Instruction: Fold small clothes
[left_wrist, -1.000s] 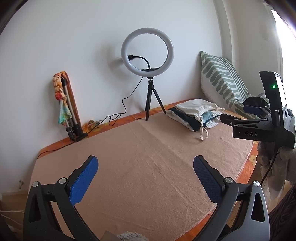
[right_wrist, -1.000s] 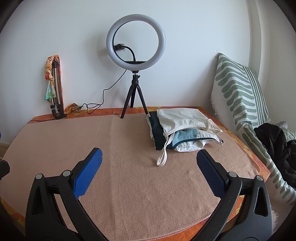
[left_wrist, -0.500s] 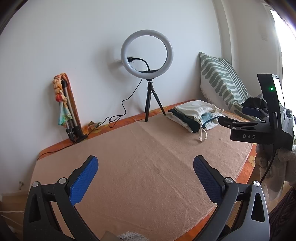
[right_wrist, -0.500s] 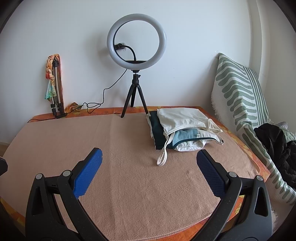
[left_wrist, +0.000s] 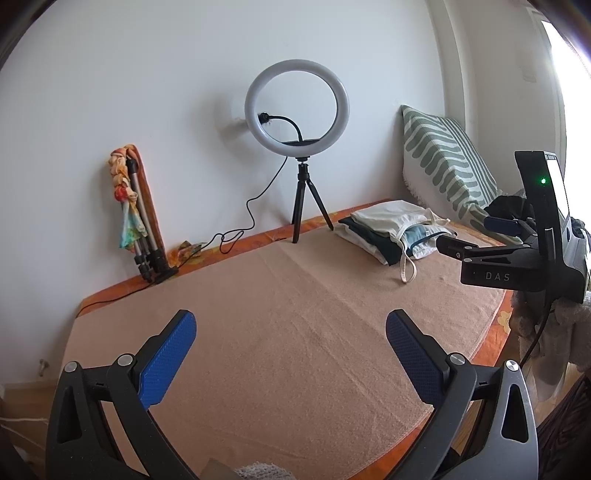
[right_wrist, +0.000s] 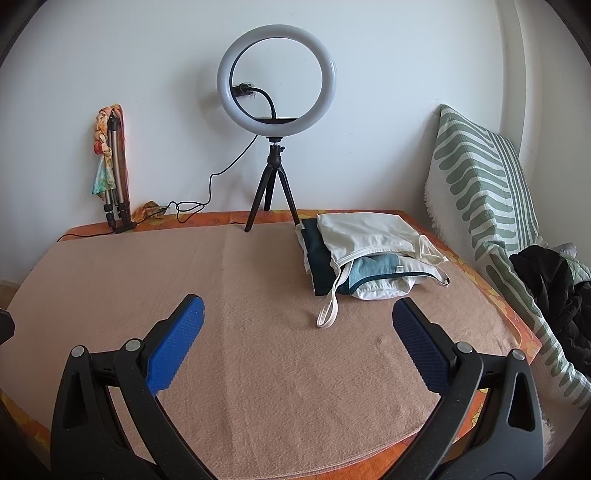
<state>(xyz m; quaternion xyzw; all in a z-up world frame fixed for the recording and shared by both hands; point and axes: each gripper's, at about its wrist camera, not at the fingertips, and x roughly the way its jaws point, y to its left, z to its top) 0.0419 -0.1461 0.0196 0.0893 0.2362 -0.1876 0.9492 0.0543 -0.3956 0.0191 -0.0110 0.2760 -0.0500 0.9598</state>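
A stack of folded small clothes (right_wrist: 365, 251), cream on top with dark green, blue and white beneath, lies at the back right of the tan blanket (right_wrist: 258, 332); it also shows in the left wrist view (left_wrist: 391, 229). A cream strap (right_wrist: 328, 310) trails toward me. My left gripper (left_wrist: 290, 325) is open and empty over the blanket's front. My right gripper (right_wrist: 297, 317) is open and empty, short of the stack; its body shows in the left wrist view (left_wrist: 517, 258).
A ring light on a black tripod (right_wrist: 275, 110) stands at the back by the wall, its cable (right_wrist: 207, 192) running left. A folded tripod with a colourful scarf (right_wrist: 112, 166) leans at back left. A striped pillow (right_wrist: 480, 192) and dark clothing (right_wrist: 554, 288) lie at right.
Both grippers stay open and nearly still. The left wrist view has shifted slightly, with the right gripper's body a little lower in it.
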